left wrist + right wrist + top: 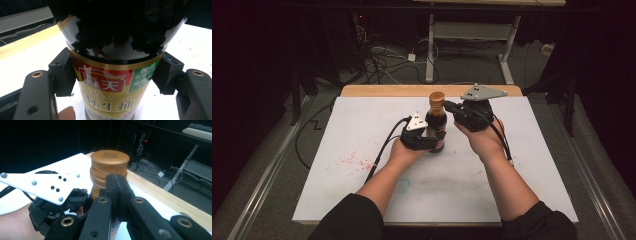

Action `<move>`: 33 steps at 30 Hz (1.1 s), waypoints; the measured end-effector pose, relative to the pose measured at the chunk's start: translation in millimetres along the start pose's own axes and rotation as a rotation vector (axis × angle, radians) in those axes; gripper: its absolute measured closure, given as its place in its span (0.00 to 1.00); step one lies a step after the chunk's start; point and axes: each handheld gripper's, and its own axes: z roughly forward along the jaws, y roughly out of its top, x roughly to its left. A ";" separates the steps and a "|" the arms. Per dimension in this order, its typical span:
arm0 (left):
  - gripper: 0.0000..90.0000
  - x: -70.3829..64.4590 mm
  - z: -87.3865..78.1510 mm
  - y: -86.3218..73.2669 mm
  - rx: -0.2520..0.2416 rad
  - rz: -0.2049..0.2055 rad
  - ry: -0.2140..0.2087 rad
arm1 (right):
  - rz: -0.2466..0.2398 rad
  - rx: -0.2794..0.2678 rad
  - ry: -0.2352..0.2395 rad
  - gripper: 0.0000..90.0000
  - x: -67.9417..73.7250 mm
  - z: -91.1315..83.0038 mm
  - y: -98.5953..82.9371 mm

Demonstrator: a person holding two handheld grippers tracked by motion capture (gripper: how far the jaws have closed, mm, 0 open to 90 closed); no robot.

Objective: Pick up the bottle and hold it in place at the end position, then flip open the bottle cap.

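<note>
the left gripper (pixel 428 136) grips the bottle (pixel 436 125) around its label. beside the bottle's cap (pixel 110 161), the right gripper (pixel 451 107) has its fingers pressed together.

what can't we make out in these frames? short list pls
- Bottle base: in the high view, hidden by the left gripper clamped round its body.
- Liquid level: in the left gripper view, the upper bottle is dark with glare.
- Right gripper: its jaws lie together in front of the neck below the cap; contact cannot be told.
- Label bottom: cut off by the frame edge in the left gripper view.
</note>
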 end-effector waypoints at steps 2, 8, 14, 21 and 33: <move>0.32 0.1 -0.1 0.3 0.003 -0.001 0.001 | 0.002 -0.001 0.002 1.00 -0.2 0.1 0.9; 0.32 0.4 0.0 0.2 -0.001 -0.004 0.000 | 0.014 -0.008 0.000 1.00 0.1 1.0 0.3; 0.32 0.6 0.1 -0.2 -0.006 -0.005 -0.002 | 0.013 -0.014 -0.002 1.00 -0.2 0.7 0.8; 0.32 0.8 0.0 -0.3 -0.006 -0.003 -0.003 | 0.019 -0.025 -0.006 1.00 0.6 0.7 1.9; 0.32 1.1 -0.3 -0.6 -0.008 -0.003 -0.002 | 0.016 -0.035 0.001 1.00 -0.4 1.5 3.2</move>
